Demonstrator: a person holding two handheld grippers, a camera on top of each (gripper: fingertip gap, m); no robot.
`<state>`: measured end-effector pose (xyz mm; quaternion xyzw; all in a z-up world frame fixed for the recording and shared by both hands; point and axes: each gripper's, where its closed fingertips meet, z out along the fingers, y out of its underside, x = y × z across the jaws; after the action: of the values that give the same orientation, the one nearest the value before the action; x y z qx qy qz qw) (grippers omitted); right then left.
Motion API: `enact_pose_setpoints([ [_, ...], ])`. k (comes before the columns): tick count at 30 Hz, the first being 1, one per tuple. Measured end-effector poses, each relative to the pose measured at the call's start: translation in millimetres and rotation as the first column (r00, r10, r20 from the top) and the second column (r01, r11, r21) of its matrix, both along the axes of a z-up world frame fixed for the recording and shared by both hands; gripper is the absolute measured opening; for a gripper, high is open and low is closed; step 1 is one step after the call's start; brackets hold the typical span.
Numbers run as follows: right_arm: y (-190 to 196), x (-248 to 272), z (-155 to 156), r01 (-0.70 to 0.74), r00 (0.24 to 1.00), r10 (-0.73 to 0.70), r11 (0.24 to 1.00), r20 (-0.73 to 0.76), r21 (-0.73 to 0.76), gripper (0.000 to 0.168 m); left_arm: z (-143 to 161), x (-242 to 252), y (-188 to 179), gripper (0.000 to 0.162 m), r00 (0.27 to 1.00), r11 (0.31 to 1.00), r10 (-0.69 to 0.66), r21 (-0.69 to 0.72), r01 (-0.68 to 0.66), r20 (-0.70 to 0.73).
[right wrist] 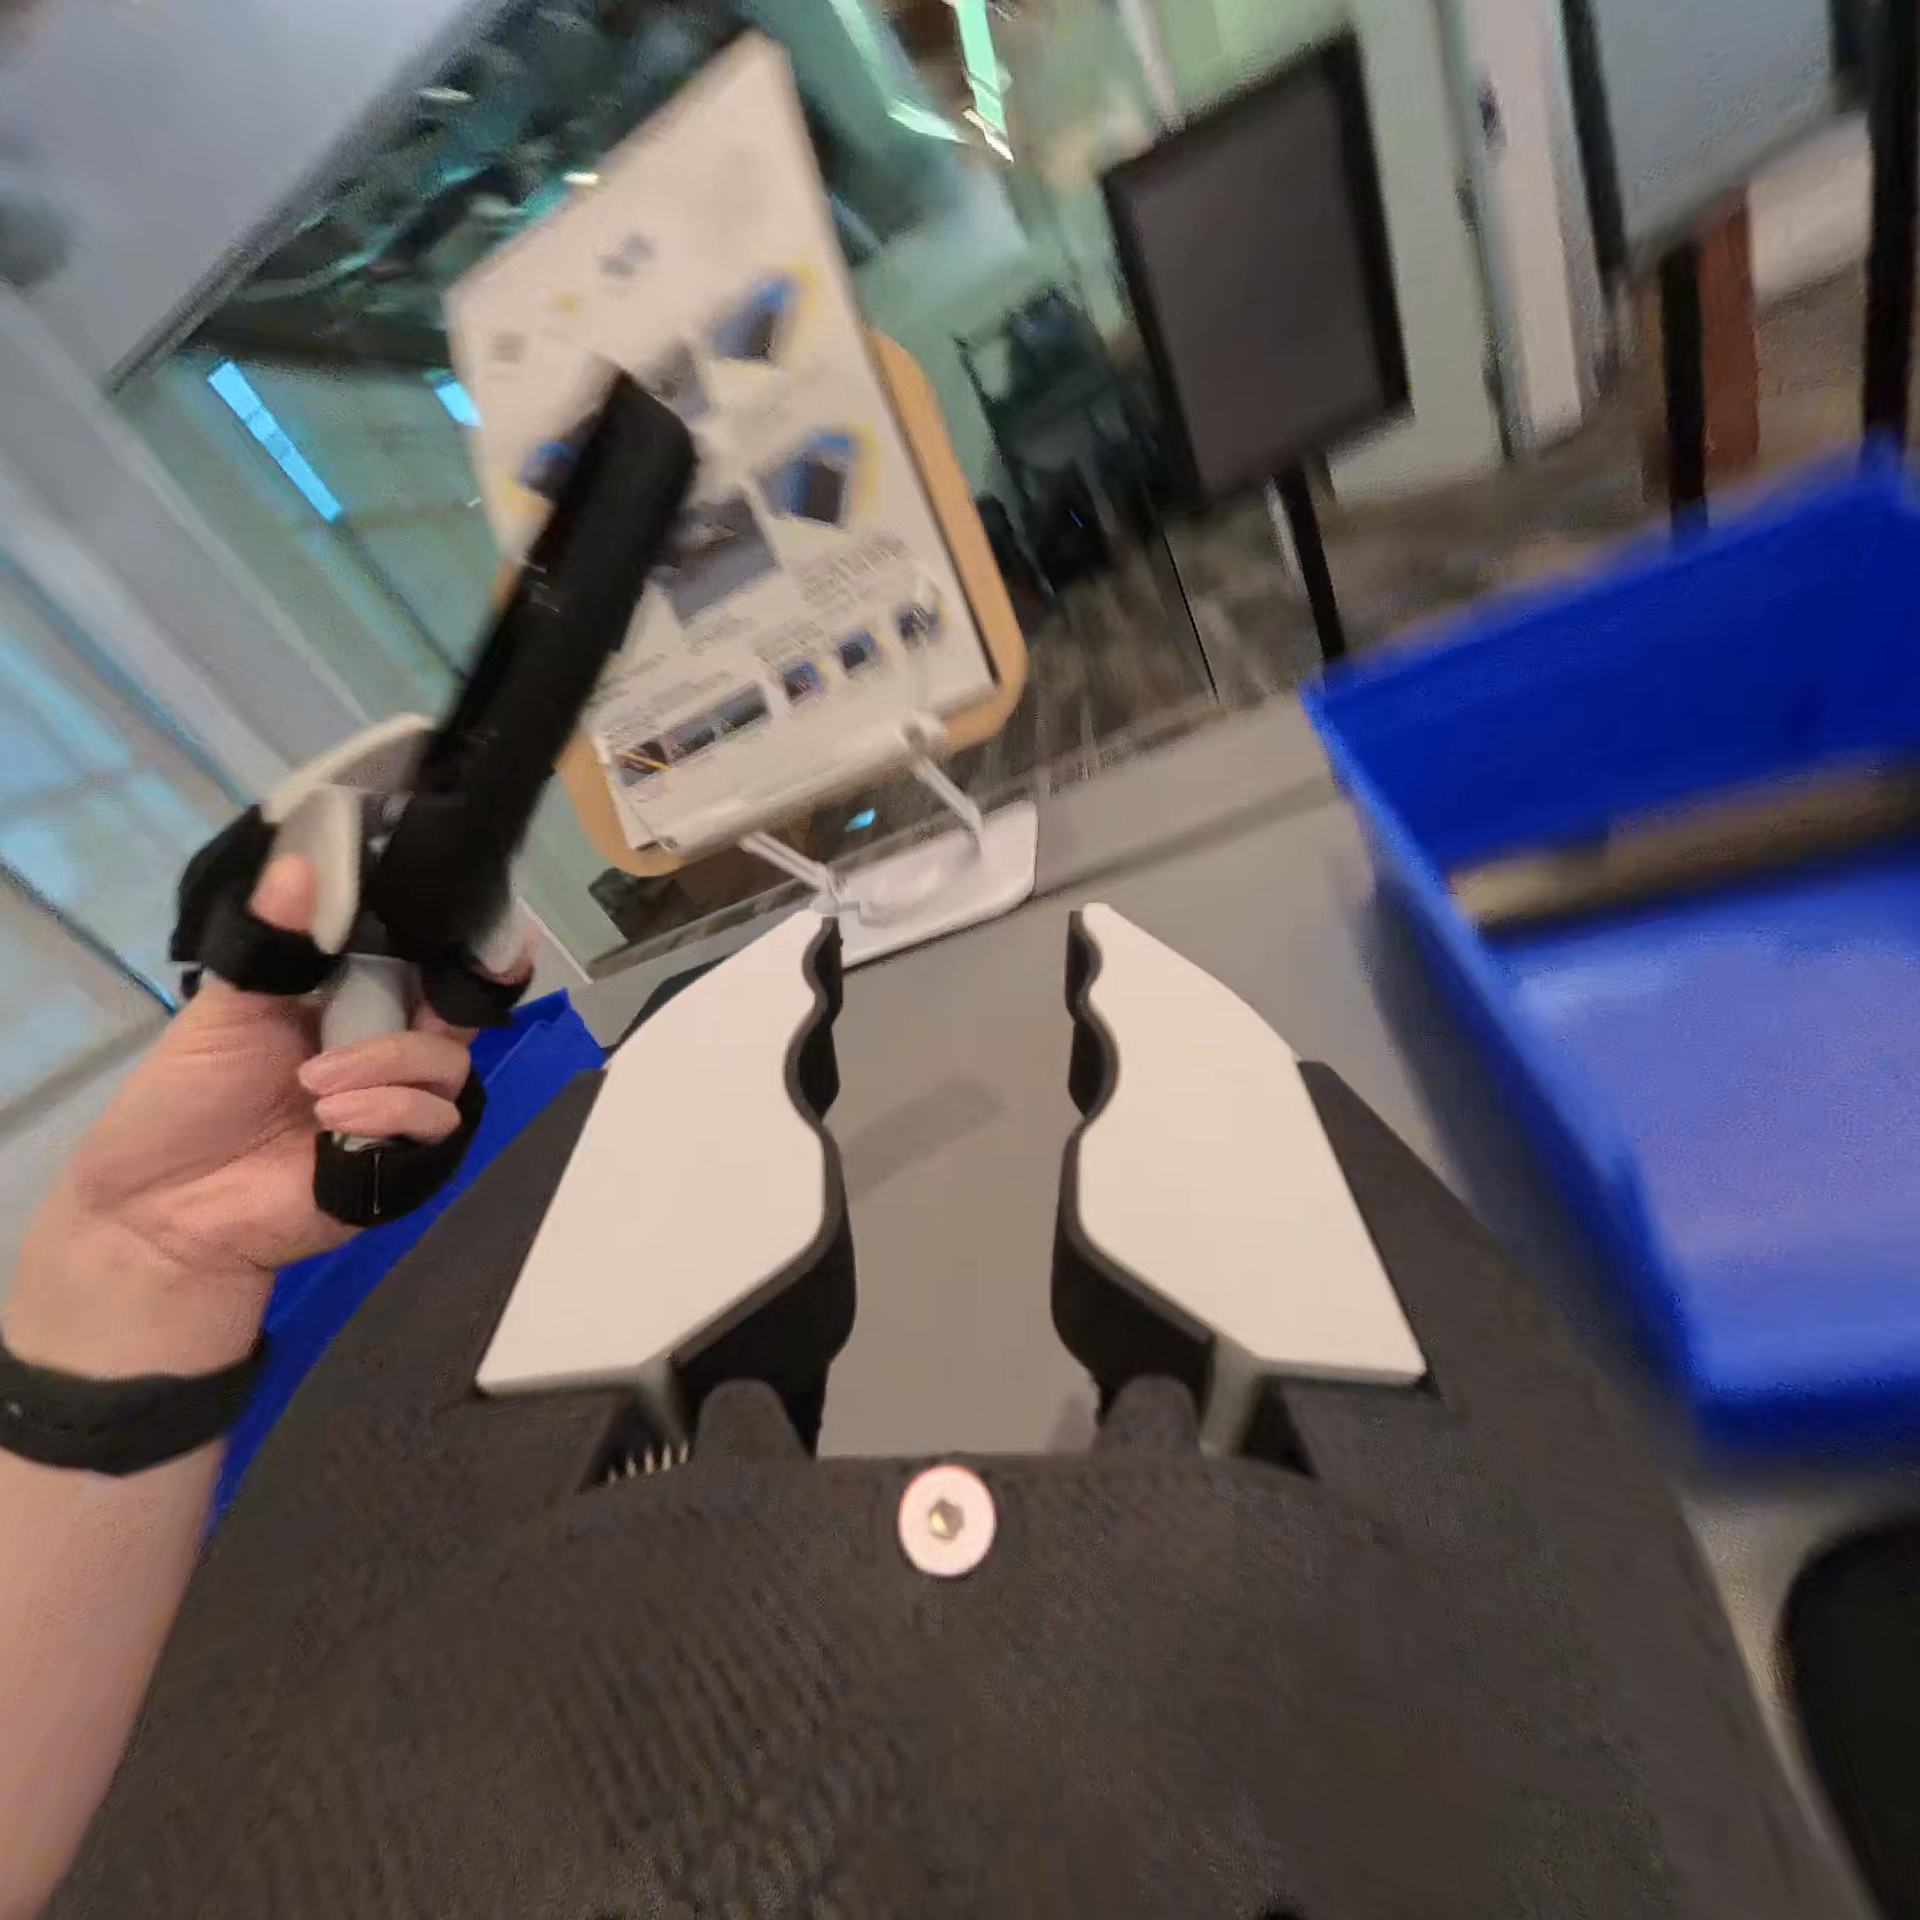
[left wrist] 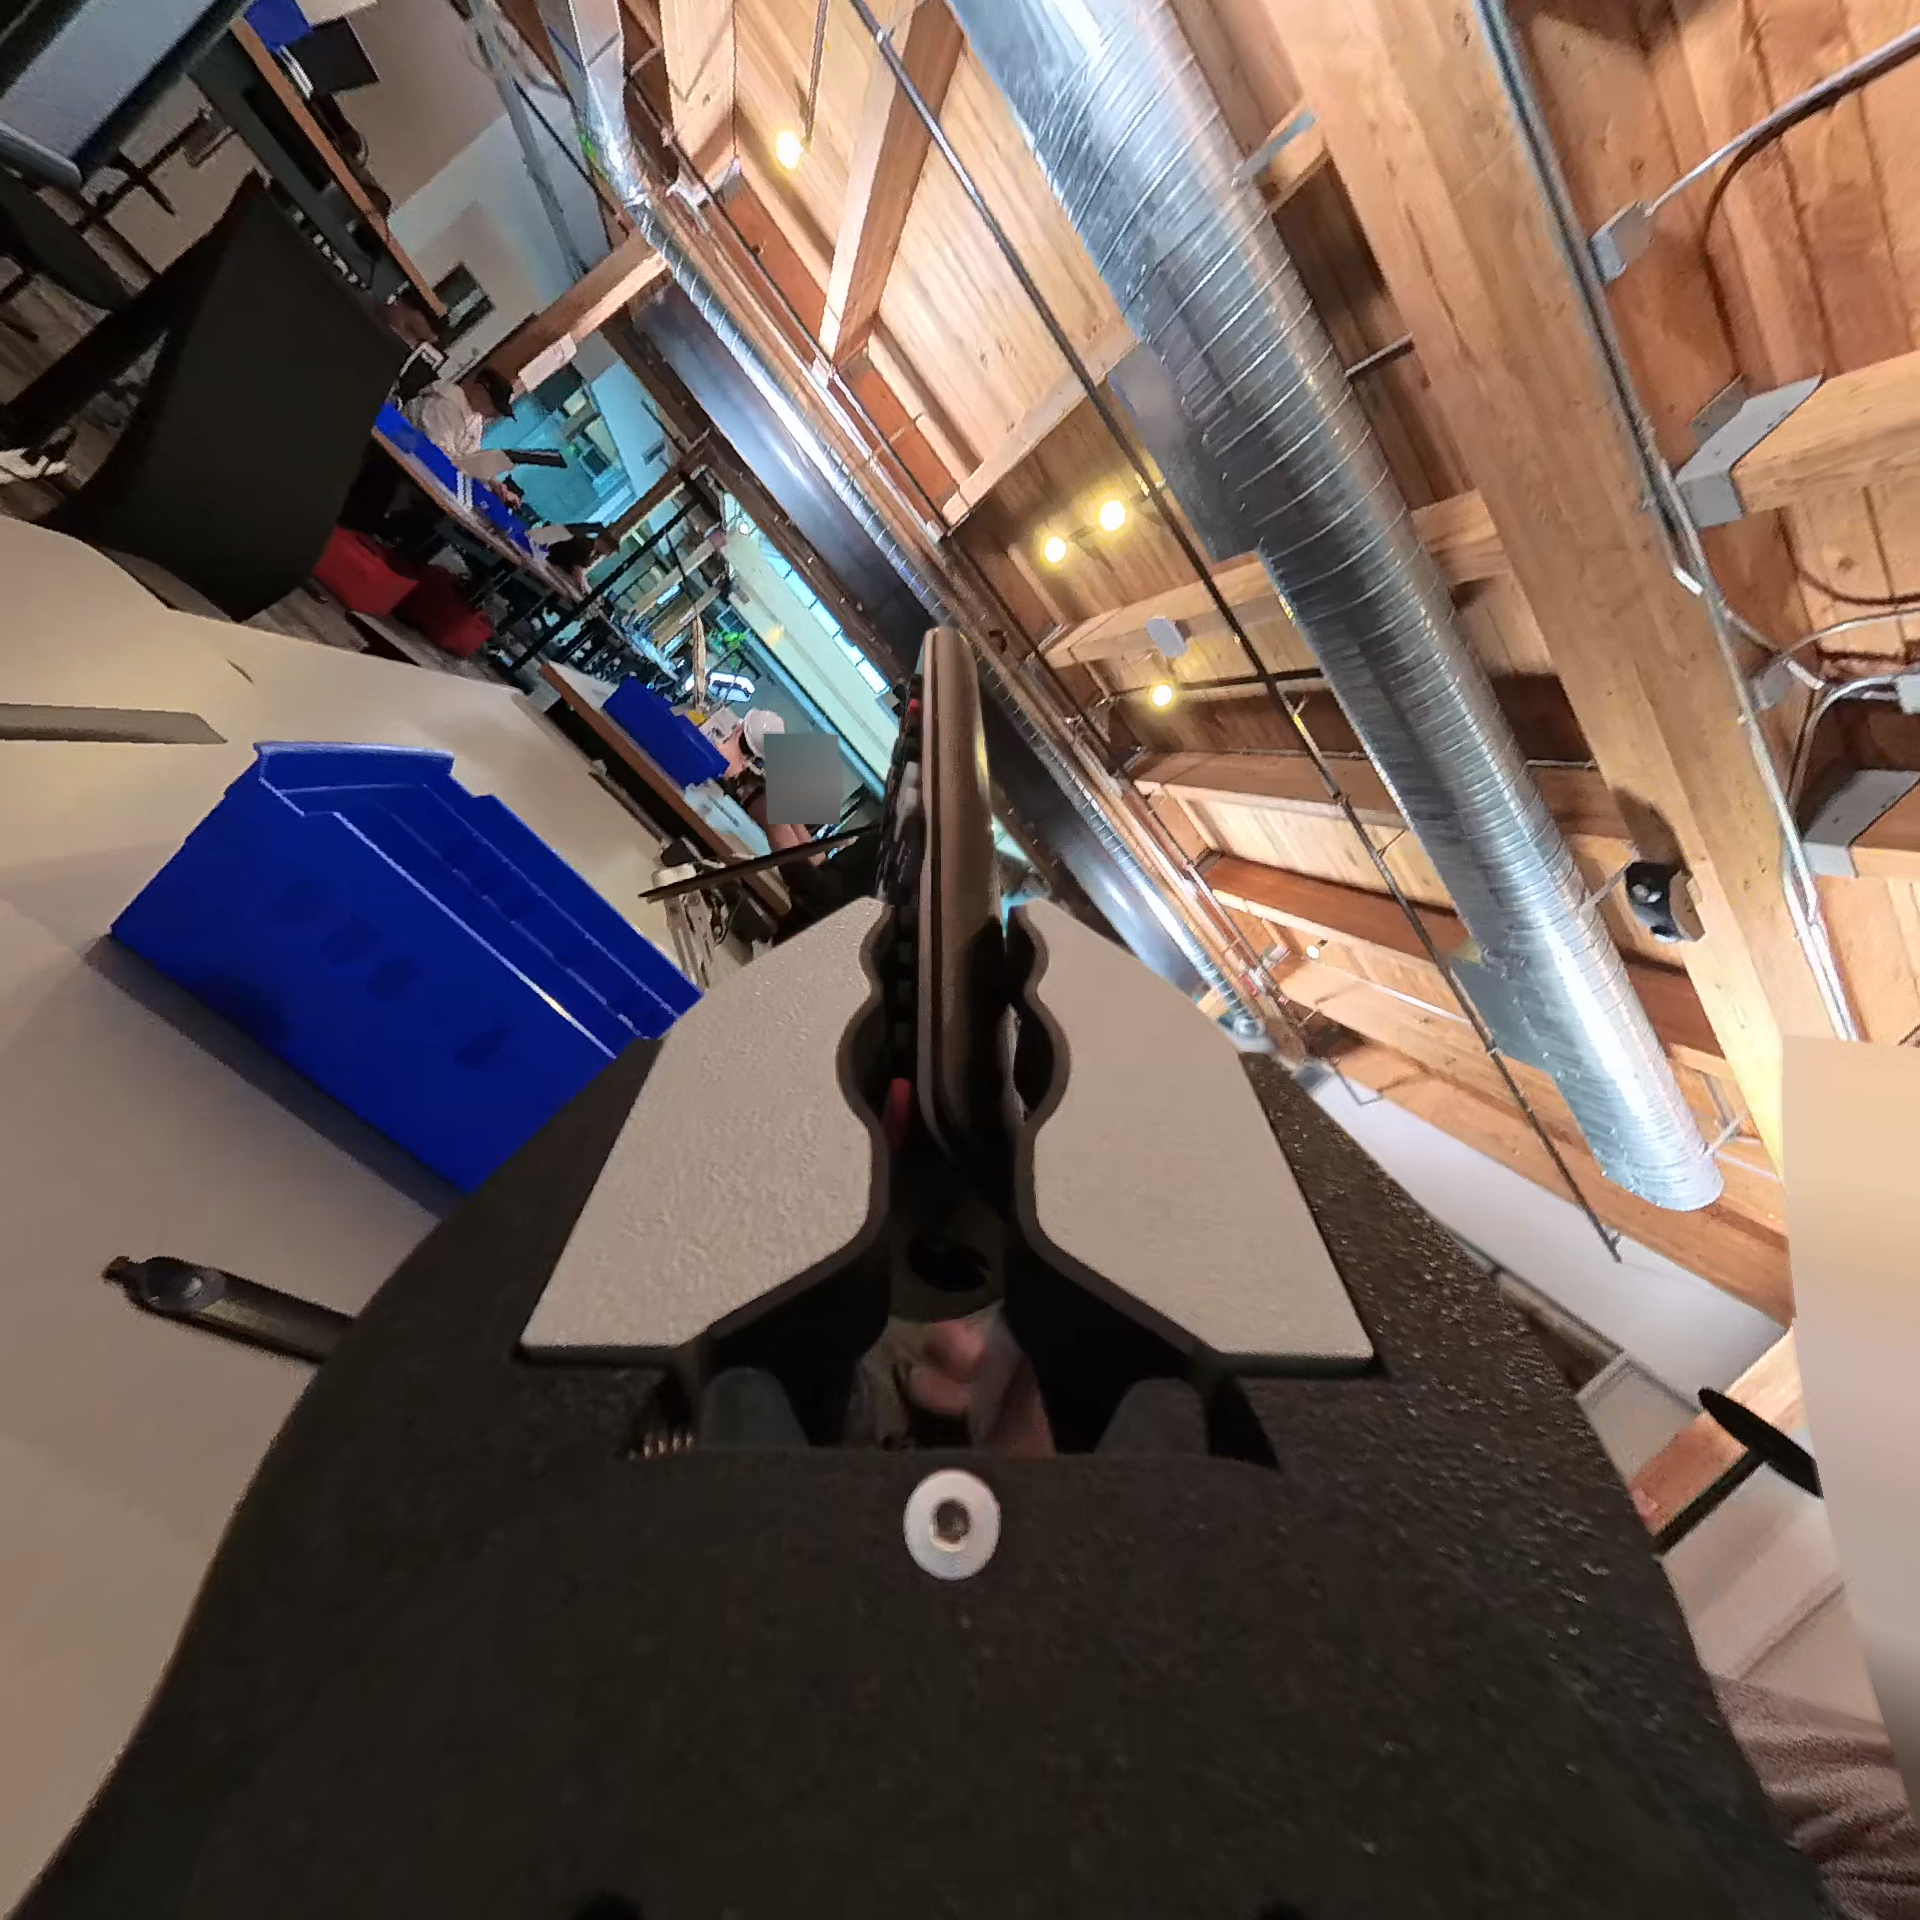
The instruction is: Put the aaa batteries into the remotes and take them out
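The left tongs [left wrist: 948, 935] are clamped on a black remote [left wrist: 940, 821], seen edge-on in the left wrist view: it stands up out of the gap btwn the 2 grey pads, w/ a bit of red showing on its button side. The tongs point steeply upward here, toward a timber ceiling and a long silver duct [left wrist: 1340, 582]. In the right wrist view the same remote [right wrist: 551, 665] shows at upper left, tilted, its plain back facing the lens, held in the left tongs [right wrist: 416, 831] by a bare hand [right wrist: 197, 1132] w/ a dark wristband.

The right tongs [right wrist: 951, 977] are parted and hold nothing (grey worktop [right wrist: 945, 1195] shows btwn the 2 pads). A blue bin [right wrist: 1621, 935] sits close on their right, blurred; something long and dark lies inside, too smeared to tell what. Past the tips a printed sheet on a clear stand [right wrist: 727, 499] stands upright on the worktop.

In the left wrist view another blue bin [left wrist: 395, 935] rests on the worktop [left wrist: 156, 1403] at left, and a small dark stick-like item [left wrist: 218, 1299] lies near the tongs' body. No batteries can be made out in either view.
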<state>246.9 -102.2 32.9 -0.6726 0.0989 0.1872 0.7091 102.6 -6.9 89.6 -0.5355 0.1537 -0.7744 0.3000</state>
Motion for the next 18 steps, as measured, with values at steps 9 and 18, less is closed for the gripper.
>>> enact_pose_setpoints([
  [9, 53.0, -10.0, 87.5, -0.46, 0.855, 0.463, 0.885, 0.232, -0.071, 0.075, -14.5, 22.7, -25.1, 0.02, 0.983, 0.988, -0.129, 0.064, 0.138, -0.132],
  [18, 49.0, -26.9, 42.7, -0.857, 0.421, 0.907, 0.393, -0.013, -0.335, 0.061, -34.3, 39.5, -42.3, 0.02, 0.946, 0.963, -0.236, 0.075, 0.258, -0.223],
])
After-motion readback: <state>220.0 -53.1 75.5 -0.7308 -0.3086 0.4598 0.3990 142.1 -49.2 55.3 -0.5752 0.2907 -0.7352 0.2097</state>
